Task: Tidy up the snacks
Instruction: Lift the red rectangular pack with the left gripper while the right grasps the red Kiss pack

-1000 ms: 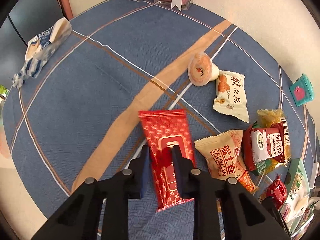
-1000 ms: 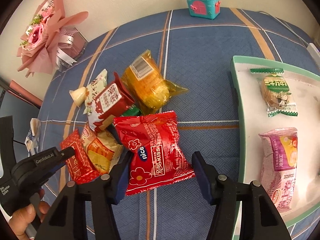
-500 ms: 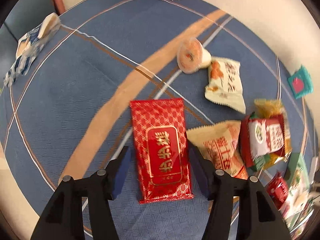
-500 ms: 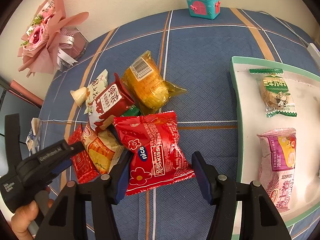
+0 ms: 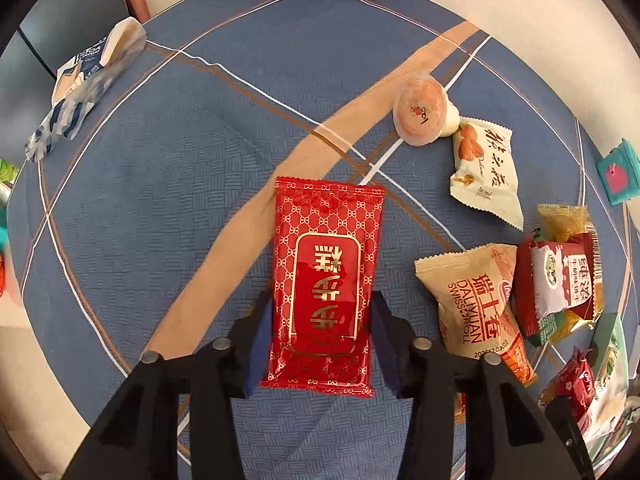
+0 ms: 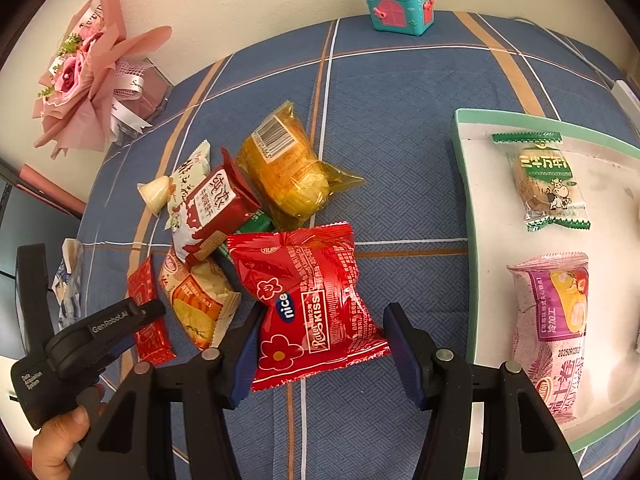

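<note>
A flat red packet with a gold pattern point(image 5: 326, 280) lies on the blue checked cloth point(image 5: 180, 184). My left gripper point(image 5: 320, 334) points down over its near half. Its jaws are closing, with one pad against each long edge of the packet. The same packet point(image 6: 146, 320) shows partly behind the left gripper's body in the right wrist view. My right gripper point(image 6: 320, 344) holds a puffy red "nice" bag point(image 6: 308, 300) between its pads, at the near edge of the snack pile. A green-rimmed white tray point(image 6: 464, 208) at the right holds a green-trimmed packet point(image 6: 544, 180) and a purple roll packet point(image 6: 556, 328).
In the pile lie a Swiss-roll packet point(image 6: 196, 304), a red-and-white packet point(image 6: 212, 208), a yellow bag point(image 6: 288, 172), a white nut packet point(image 5: 484, 168) and a jelly cup point(image 5: 424, 114). A pink bouquet point(image 6: 88, 76) and a teal toy box point(image 6: 398, 2) stand at the back. A blue-and-white wrapper point(image 5: 84, 88) lies far left.
My left gripper let go of its pinch on the red packet's face, opened wide around it, then closed in on its two long edges. The right gripper and its bag stayed still.
</note>
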`<move>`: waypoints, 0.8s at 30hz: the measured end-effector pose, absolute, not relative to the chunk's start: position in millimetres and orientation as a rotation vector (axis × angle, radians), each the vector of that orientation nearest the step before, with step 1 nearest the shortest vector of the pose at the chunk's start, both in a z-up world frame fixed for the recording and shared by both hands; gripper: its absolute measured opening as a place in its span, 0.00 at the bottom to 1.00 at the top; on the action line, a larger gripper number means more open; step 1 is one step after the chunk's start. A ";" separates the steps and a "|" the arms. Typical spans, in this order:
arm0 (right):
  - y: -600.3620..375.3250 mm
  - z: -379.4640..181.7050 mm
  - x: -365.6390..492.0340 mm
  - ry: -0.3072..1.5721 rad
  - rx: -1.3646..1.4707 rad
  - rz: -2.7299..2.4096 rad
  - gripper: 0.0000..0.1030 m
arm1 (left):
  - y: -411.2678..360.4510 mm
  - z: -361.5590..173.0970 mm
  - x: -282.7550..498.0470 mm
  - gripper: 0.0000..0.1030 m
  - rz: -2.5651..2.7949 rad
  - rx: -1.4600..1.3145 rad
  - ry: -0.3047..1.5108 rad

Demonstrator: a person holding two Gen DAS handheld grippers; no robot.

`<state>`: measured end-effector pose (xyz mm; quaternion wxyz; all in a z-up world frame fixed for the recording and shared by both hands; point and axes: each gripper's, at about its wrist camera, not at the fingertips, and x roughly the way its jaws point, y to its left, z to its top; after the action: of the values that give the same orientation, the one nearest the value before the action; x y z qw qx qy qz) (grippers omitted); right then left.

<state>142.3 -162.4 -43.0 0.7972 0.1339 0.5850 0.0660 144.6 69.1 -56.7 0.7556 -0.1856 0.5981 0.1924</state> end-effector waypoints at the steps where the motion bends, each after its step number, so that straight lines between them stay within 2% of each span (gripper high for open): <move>1: -162.1 -43.3 142.5 1.257 0.287 0.142 0.60 | 68.7 -57.0 144.5 0.46 0.414 -0.405 1.304; 24: -180.2 -1.5 132.4 1.157 0.317 0.167 0.60 | 65.9 15.9 122.0 0.45 0.329 -0.450 1.093</move>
<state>132.4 -180.2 -1.5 0.8221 0.1488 0.5439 0.0786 122.0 65.9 15.9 0.8176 -0.2110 0.5130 0.1542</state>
